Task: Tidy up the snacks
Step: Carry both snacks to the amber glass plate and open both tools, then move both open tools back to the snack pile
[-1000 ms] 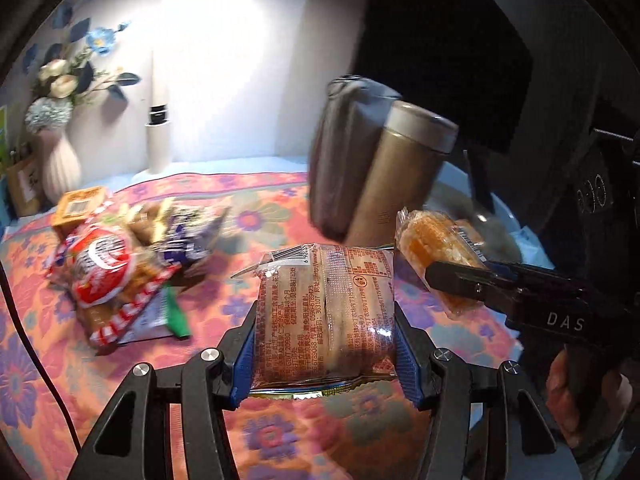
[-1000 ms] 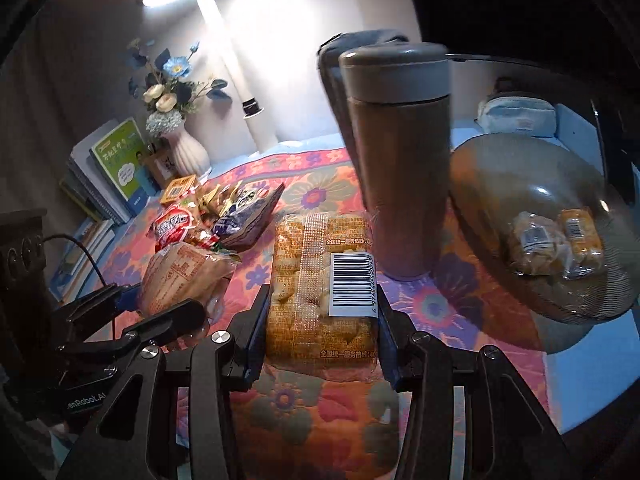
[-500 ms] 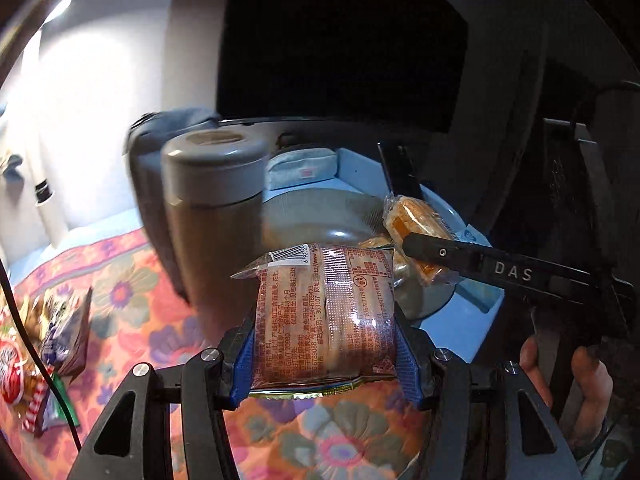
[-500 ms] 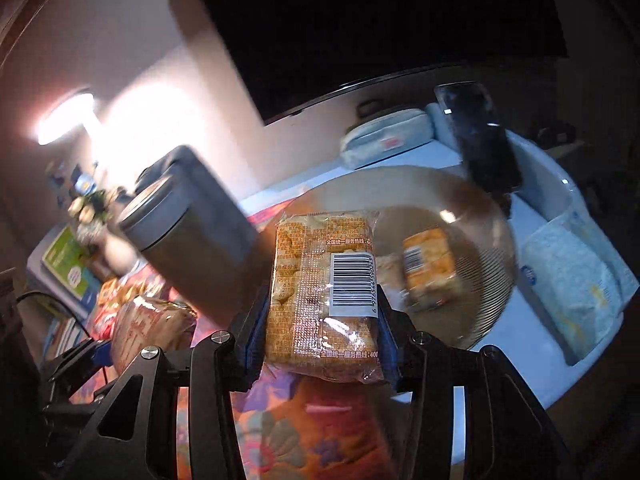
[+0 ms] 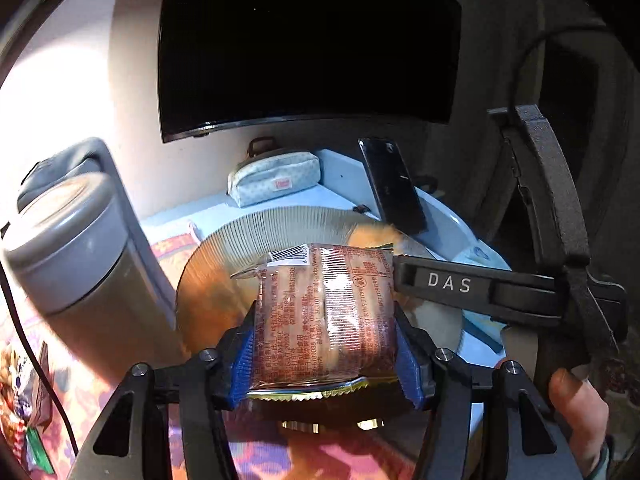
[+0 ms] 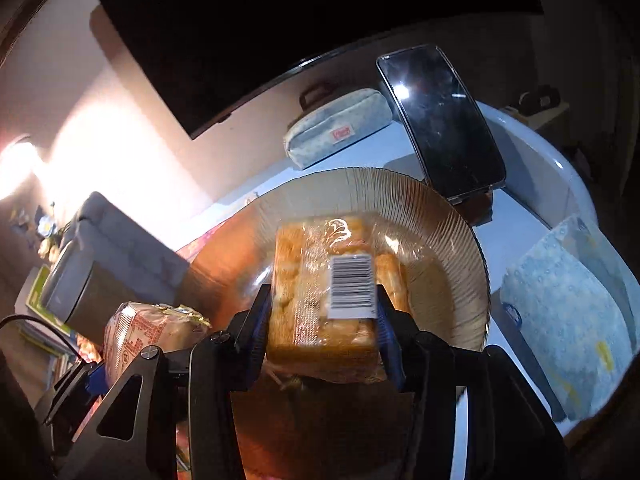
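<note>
My left gripper [image 5: 324, 354] is shut on a reddish-brown snack packet [image 5: 324, 312] and holds it over the near rim of a ribbed amber glass plate [image 5: 280, 228]. My right gripper [image 6: 322, 336] is shut on an orange biscuit packet [image 6: 320, 292] with a barcode label, held above the same plate [image 6: 448, 236]. The right gripper shows in the left wrist view [image 5: 472, 284], just right of my packet. The left gripper's packet shows in the right wrist view [image 6: 148, 328], at lower left. The plate's middle is hidden behind the packets.
A grey flask [image 5: 76, 256] stands left of the plate. A phone [image 6: 444, 120] leans behind the plate, beside a pale pencil case [image 6: 340, 130]. A tissue pack [image 6: 568, 304] lies right. More snacks [image 5: 24, 392] lie far left on the floral cloth. A dark monitor [image 5: 304, 40] stands behind.
Both grippers have swung right, from the snack pile past the flask, to above the glass plate, each still holding its packet. The right gripper has come lower over the plate.
</note>
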`<state>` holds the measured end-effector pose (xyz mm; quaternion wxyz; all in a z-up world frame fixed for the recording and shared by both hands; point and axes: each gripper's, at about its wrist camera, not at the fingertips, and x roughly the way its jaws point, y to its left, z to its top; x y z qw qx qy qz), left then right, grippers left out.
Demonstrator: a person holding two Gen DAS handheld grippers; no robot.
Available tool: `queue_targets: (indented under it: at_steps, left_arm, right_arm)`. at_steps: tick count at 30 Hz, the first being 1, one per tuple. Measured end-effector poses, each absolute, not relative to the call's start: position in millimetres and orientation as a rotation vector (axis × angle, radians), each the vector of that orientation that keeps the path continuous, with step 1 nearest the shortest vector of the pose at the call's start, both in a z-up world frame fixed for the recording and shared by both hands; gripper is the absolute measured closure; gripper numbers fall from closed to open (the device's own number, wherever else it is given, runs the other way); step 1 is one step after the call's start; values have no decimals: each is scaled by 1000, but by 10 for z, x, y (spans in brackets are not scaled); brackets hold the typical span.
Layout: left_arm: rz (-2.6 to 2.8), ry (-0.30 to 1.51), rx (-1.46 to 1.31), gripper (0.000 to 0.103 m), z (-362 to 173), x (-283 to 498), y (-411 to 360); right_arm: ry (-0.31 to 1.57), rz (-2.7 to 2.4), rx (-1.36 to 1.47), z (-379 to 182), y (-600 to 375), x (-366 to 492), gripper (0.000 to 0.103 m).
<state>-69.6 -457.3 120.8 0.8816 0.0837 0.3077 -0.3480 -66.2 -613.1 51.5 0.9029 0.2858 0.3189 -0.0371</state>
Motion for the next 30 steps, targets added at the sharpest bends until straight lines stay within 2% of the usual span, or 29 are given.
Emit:
queue_targets:
  at_steps: [1,3,12,19,26,30]
  left_arm:
    - [-707,629,181,43,1187,-676,-4602]
    - [-688,616,193,25,1142,-651,-4640]
    - [-730,581,192,24,1213,-818,-4436]
    - [-728,519,174,24,1413,-1098,-3961]
    - [-631,505,131,24,1494,-1272,-3185]
    - [-537,507,91,24,1482,-1314,-2634]
  right_arm:
    - [664,-76,603,499,-6165,-639,46]
    - [663,-73,613,487,-6188,-644,42]
    - [635,-73,561,598,-6057,-872,42]
    - [589,-56,496,781,-5744,-1141,41]
    - [559,68,410,915,-5141,-1406,30]
    - [549,170,365,983,-4735,-1429,28]
